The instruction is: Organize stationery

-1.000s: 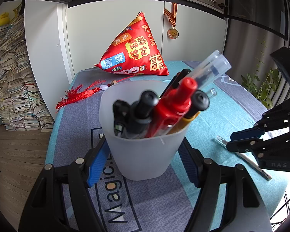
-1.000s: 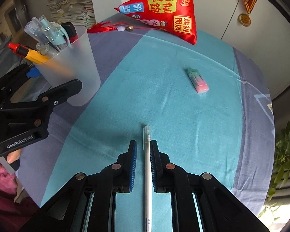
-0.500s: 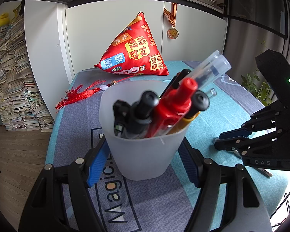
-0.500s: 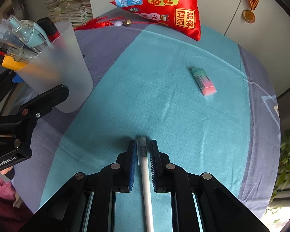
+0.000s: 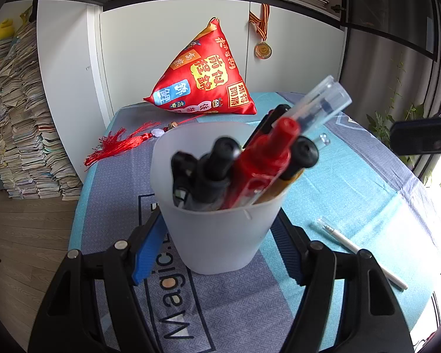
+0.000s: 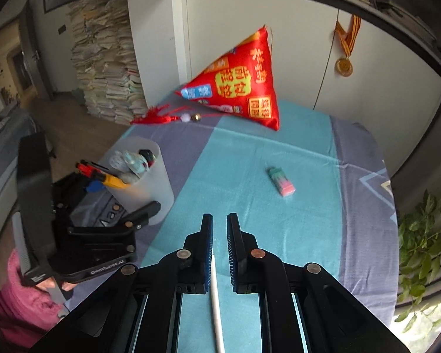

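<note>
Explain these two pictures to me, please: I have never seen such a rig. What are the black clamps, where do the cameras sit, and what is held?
There is no robot here. A person holds a two-finger gripper in each hand, and each one carries a wide-angle camera looking along its fingers. One picture comes from the left gripper, the other from the right gripper.

The left gripper is closed on a frosted white plastic cup full of pens and markers. The cup stands on the blue and grey tablecloth.

The right gripper is nearly closed and holds nothing. The slim white pen lies on the cloth below it.

Also on the cloth are a small green-and-pink eraser and a red pyramid-shaped cushion.
</note>
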A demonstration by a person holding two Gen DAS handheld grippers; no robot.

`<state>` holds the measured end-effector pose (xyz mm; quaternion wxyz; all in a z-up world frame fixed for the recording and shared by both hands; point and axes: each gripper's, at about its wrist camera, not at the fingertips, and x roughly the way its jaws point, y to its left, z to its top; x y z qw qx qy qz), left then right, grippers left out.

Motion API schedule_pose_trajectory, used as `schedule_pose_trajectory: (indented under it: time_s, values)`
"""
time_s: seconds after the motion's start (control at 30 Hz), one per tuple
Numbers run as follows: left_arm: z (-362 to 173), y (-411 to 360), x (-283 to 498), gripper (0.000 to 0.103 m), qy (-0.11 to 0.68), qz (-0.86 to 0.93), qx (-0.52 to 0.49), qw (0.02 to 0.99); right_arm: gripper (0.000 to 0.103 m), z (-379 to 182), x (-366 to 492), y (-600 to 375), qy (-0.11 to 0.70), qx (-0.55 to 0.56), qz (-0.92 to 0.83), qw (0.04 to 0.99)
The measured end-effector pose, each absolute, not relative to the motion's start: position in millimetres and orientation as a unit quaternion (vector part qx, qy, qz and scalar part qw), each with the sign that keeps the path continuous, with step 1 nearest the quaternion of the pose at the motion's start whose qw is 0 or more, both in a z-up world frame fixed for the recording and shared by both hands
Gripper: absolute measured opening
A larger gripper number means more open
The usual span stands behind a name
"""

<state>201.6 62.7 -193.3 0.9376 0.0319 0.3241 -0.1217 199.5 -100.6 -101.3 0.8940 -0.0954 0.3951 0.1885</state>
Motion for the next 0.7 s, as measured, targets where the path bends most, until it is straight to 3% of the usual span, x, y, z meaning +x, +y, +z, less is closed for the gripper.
schedule_pose_trajectory:
  time_s: [0.13,0.37,0.7]
  values:
    - [-194,63,202,0.07,0.326,-0.122,0.031,0.937,0.011,-104,191,-92,0.398,-0.138,0.199,0.885]
    - [-194,62,202,0.07,0.329,-0.121,0.03,0.936,0.011,-165,206,-80,0.477,-0.175,0.204,0.837]
    - [-195,61,202,0.07,0.328,-0.121,0.032,0.936,0.011,-161,205,-84,0.373,-0.205,0.18,0.886]
